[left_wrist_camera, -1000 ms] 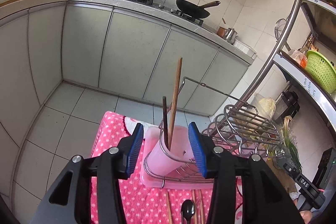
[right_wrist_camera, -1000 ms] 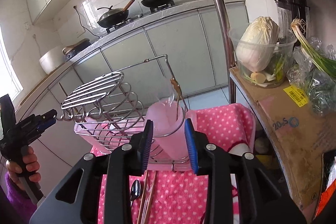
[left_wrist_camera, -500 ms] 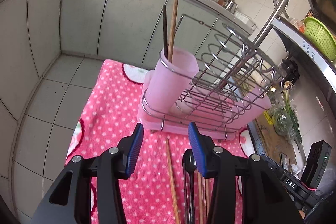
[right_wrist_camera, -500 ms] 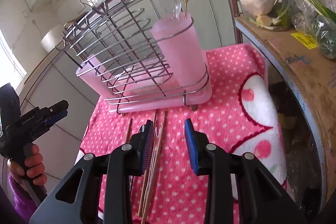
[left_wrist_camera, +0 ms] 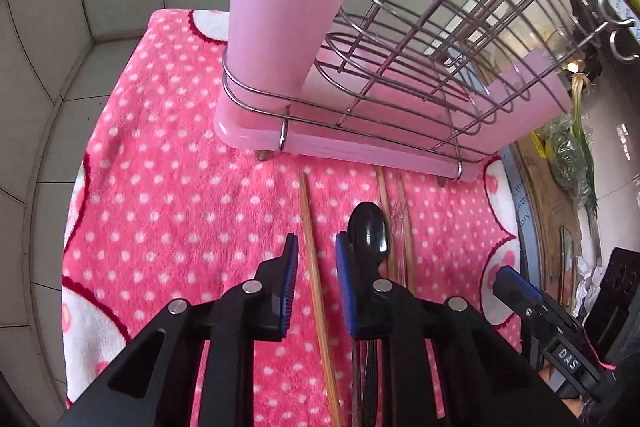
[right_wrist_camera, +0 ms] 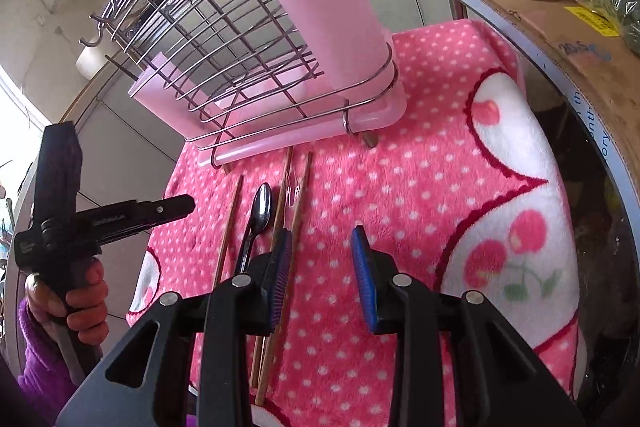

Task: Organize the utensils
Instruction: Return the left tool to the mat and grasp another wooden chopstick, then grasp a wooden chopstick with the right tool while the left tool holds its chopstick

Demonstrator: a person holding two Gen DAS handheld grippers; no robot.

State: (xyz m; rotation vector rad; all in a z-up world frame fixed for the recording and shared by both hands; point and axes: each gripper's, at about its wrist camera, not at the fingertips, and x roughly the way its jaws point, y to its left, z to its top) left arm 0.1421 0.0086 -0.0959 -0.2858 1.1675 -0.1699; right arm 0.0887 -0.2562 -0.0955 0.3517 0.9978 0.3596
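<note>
- Left gripper (left_wrist_camera: pixel 314 259) low over the pink polka-dot towel (left_wrist_camera: pixel 168 195), fingers parted a modest way, holding nothing; a single wooden chopstick (left_wrist_camera: pixel 314 267) lying lengthwise in the gap between them.
- Right gripper (right_wrist_camera: pixel 322 267) also above the towel, fingers spread wider, empty; only bare cloth between them, the loose utensils just off to its left finger.
- Still on the towel in front of the wire dish rack (right_wrist_camera: pixel 224 39): that lone chopstick, a metal spoon (right_wrist_camera: pixel 260 215) beside it, then more wooden chopsticks (right_wrist_camera: pixel 296 203) with what looks like a clear plastic utensil among them, hard to make out.
- Pink utensil cups at each end of the rack: near cup (left_wrist_camera: pixel 292 7) in the left view with stick tops just showing, other cup (right_wrist_camera: pixel 332 3) in the right view already carrying a clear spoon and a gold one.
- Chopstick: likely light, stiff, thin, prone to roll or pivot; best pinched near mid-length, fingers squarely across it, pressed into the soft pile.
- Spoon: probably heavier, smooth and slippery; better taken at the narrow handle than the rounded bowl.
- Towel nap likely to yield, so a low pinch should work.
</note>
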